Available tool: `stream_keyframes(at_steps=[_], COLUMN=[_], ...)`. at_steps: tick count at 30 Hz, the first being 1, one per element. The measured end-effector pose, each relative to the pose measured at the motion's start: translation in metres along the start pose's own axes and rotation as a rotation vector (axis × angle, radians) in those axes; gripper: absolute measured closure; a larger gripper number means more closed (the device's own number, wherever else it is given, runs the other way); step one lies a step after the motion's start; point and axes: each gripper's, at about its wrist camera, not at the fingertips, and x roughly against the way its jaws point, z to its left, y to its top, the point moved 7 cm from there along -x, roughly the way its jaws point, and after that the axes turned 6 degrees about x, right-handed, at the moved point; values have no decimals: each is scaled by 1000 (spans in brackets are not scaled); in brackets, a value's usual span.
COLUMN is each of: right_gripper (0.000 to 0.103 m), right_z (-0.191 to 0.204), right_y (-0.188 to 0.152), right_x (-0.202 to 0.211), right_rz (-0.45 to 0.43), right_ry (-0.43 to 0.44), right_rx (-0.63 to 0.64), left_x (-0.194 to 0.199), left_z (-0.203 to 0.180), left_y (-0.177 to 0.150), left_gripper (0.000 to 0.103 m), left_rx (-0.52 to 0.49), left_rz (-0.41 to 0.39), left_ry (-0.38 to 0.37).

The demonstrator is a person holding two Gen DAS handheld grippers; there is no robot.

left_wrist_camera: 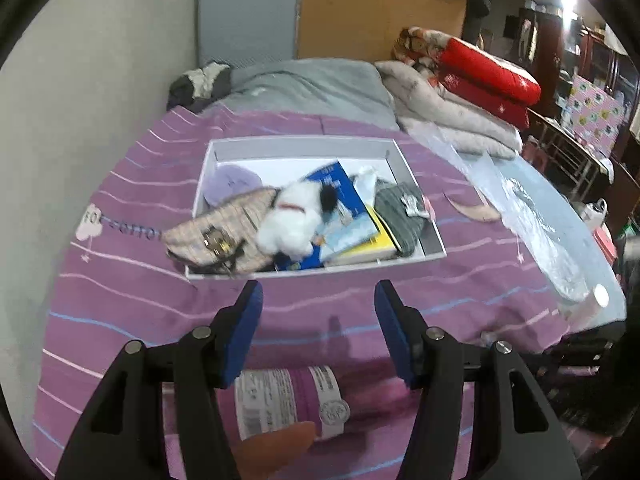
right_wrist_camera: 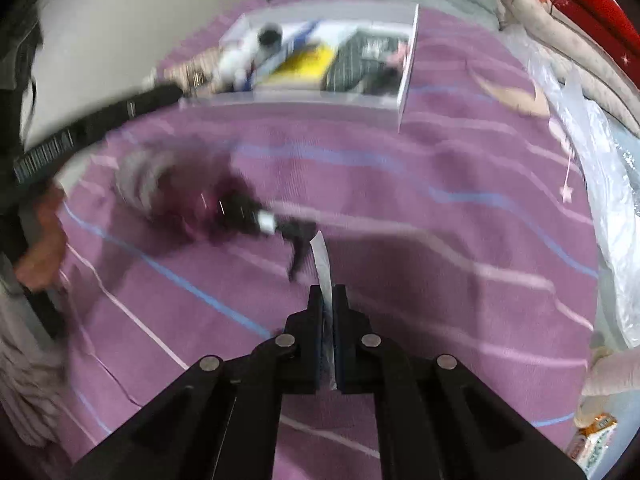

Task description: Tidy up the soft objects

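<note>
Room: bedroom, grey wall to the left, wooden headboard behind, folded red and pale quilts [left_wrist_camera: 472,92] stacked at the far right.
Surface: purple striped bedspread [left_wrist_camera: 360,300] covers the bed; clear plastic sheeting [left_wrist_camera: 532,216] lies along its right edge.
White box [left_wrist_camera: 304,142]: sits mid-bed, holding a white plush toy [left_wrist_camera: 288,220], a plaid bag [left_wrist_camera: 216,232], a lilac soft item [left_wrist_camera: 232,184], a grey striped garment [left_wrist_camera: 400,212] and books [left_wrist_camera: 348,232].
Left tool [left_wrist_camera: 318,300]: jaws stand wide apart with nothing between them, hovering short of the box; a purple labelled roll [left_wrist_camera: 296,400] lies beneath it.
Right tool [right_wrist_camera: 329,292]: jaws pressed together on a thin white tag [right_wrist_camera: 322,256], which seems tied to a blurred dark soft item [right_wrist_camera: 240,204] on the bedspread.
Step in hand: probably lifting that dark item by its tag.
Next move: likely carrying it toward the box, keeping the pinch firm since a tag can slip.
</note>
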Motion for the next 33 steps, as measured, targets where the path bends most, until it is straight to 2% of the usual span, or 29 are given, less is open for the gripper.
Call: stream_keyframes(at_steps=[4, 9, 12, 14, 15, 16, 17, 18, 19, 21, 26, 33], right_gripper=[100, 100, 100, 99, 94, 69, 50, 20, 16, 16, 16, 16], right_z=[-6, -14, -21, -26, -27, -31, -36, -40, -42, -39, -27, -11], right_y=[55, 125, 164, 186, 191, 195, 198, 198, 201, 202, 190, 123], right_x=[16, 8, -7, -11, -12, -15, -19, -20, -16, -7, 1, 16], right_rz=[-122, -249, -274, -323, -344, -351, -346, -354, -394, -453, -439, -443], right_ry=[24, 119, 128, 142, 146, 133, 97, 68, 48, 57, 15, -115], right_rx=[-59, -160, -213, -242, -253, -270, -299, -323, -341, -321, -272, -259], left_x=[-7, -30, -44, -51, -52, -52, -51, -49, -48, -45, -39, -11], left_z=[3, 11, 20, 26, 28, 29, 29, 29, 28, 27, 23, 29], left_y=[17, 43, 56, 63, 64, 65, 65, 64, 63, 62, 58, 19], left_gripper=[44, 44, 44, 44, 44, 44, 44, 44, 44, 44, 44, 44], left_rx=[19, 94, 105, 114, 118, 123, 125, 124, 120, 95, 53, 48], left_rz=[-1, 26, 25, 15, 14, 11, 3, -4, -8, -15, -25, -8], left_ry=[-22, -87, -62, -37, -28, -23, -27, -32, -33, -20, 13, 53])
